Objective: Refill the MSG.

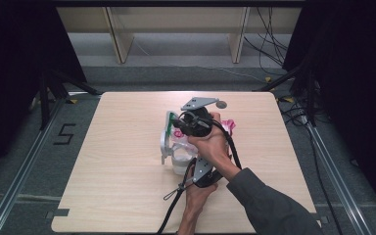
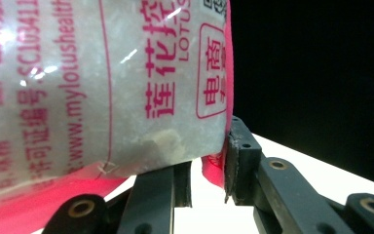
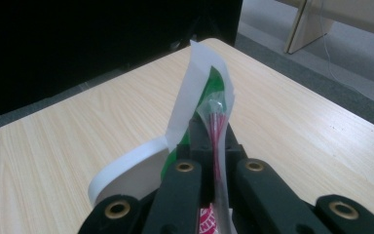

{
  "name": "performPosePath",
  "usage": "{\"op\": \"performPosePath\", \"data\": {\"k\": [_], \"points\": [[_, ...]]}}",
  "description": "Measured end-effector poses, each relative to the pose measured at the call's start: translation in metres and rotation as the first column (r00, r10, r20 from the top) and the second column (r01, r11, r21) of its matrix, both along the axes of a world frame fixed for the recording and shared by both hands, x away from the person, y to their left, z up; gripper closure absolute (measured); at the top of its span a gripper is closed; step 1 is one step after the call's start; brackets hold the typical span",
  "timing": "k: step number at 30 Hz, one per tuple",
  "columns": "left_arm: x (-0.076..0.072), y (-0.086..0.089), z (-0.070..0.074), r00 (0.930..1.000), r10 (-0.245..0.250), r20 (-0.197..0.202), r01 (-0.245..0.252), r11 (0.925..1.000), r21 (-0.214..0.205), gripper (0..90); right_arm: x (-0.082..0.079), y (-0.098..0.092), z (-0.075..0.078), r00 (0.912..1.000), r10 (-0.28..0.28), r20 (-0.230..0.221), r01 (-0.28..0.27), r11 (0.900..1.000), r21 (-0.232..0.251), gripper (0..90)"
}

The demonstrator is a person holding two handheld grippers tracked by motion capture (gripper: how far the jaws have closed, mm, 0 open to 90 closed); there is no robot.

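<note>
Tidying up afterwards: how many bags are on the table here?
1. A clear bag with pink print sits mid-table, held between both grippers: the left gripper clamps its lower edge, the right gripper pinches its top. Hands could hide another.

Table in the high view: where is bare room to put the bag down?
The table is bare along its left side and its far right edge, up to the corners. It is crowded only at the centre, where the pink-printed bag and both hand-held grippers sit.
</note>
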State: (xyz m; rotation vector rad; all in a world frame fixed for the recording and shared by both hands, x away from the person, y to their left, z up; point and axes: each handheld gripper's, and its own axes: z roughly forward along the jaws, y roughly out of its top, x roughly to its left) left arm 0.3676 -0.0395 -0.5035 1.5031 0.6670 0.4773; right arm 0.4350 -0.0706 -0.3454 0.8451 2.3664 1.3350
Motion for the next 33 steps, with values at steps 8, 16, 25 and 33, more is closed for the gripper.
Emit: {"op": "performPosePath", "data": {"k": [8, 16, 25, 33], "points": [[-0.0008, -0.0014, 0.0004, 1.0000, -0.002, 0.008, 0.002, 1.0000, -0.009, 74.8, 0.0020, 0.0010, -0.0018, 0.9999, 0.010, 0.012, -0.010, 0.9998, -0.020, 90.0], [-0.0013, 0.0001, 0.0015, 1.0000, -0.005, 0.006, 0.005, 1.0000, -0.006, 74.8, 0.0022, 0.0025, -0.0016, 1.0000, -0.005, 0.005, 0.005, 0.9998, -0.021, 90.0], [-0.0011, 0.0006, 0.0013, 1.0000, 0.000, 0.009, 0.000, 1.0000, -0.002, 74.9, 0.0031, 0.0019, -0.0019, 1.0000, -0.009, -0.003, 0.009, 1.0000, -0.004, 90.0], [-0.0012, 0.0005, 0.0018, 0.9999, -0.004, 0.009, 0.004, 1.0000, 0.003, 74.9, 0.0030, 0.0008, -0.0017, 0.9998, -0.016, 0.013, 0.016, 0.9999, 0.005, 90.0]]}}
